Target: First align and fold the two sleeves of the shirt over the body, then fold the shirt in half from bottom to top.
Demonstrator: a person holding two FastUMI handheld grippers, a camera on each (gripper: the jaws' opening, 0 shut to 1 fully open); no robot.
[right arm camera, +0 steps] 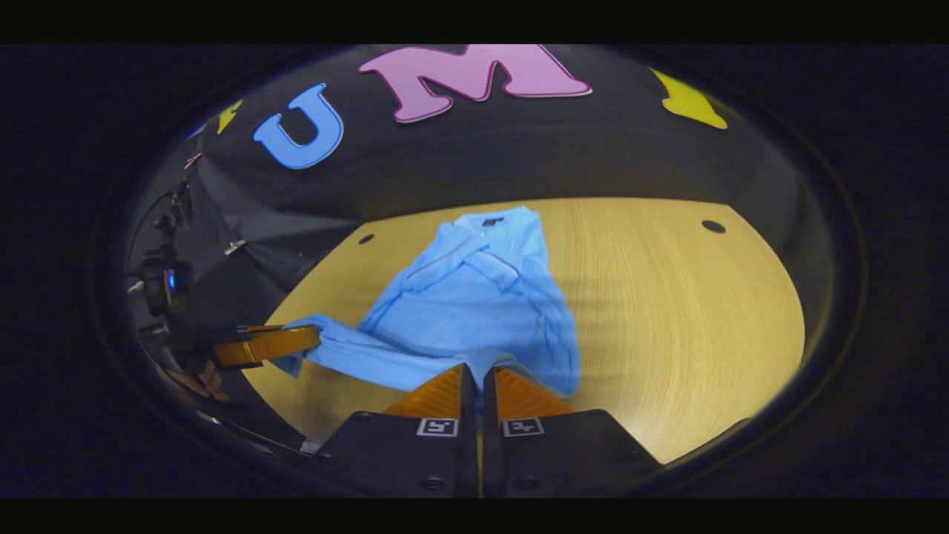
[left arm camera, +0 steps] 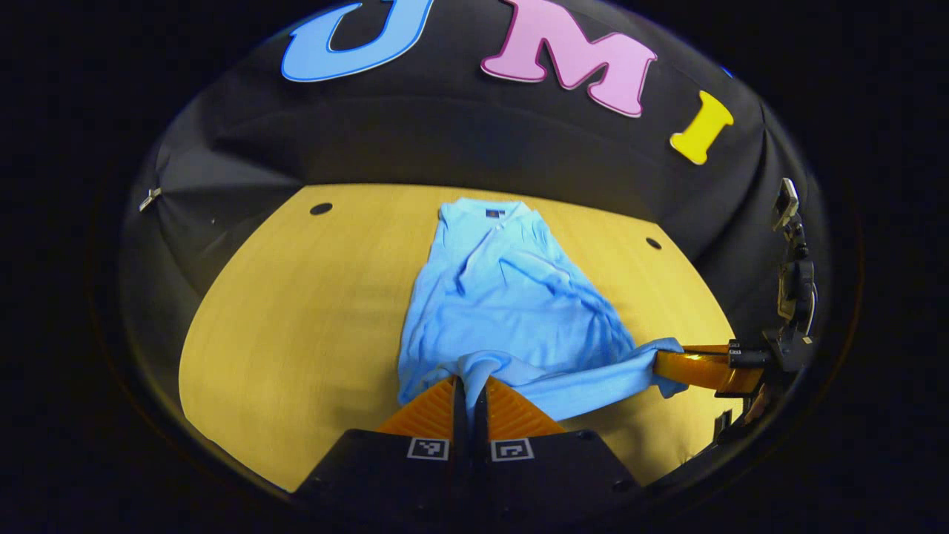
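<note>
My left gripper is pressed together on the near hem of the light blue shirt, and my right gripper pinches the same hem at its other corner. The shirt lies along the middle of the pale wooden table, collar at the far end, sleeves folded over the body, the near edge lifted and bunched between the two grippers. The table has small dark round holes near its far corners. Black cloth walls the booth behind it.
</note>
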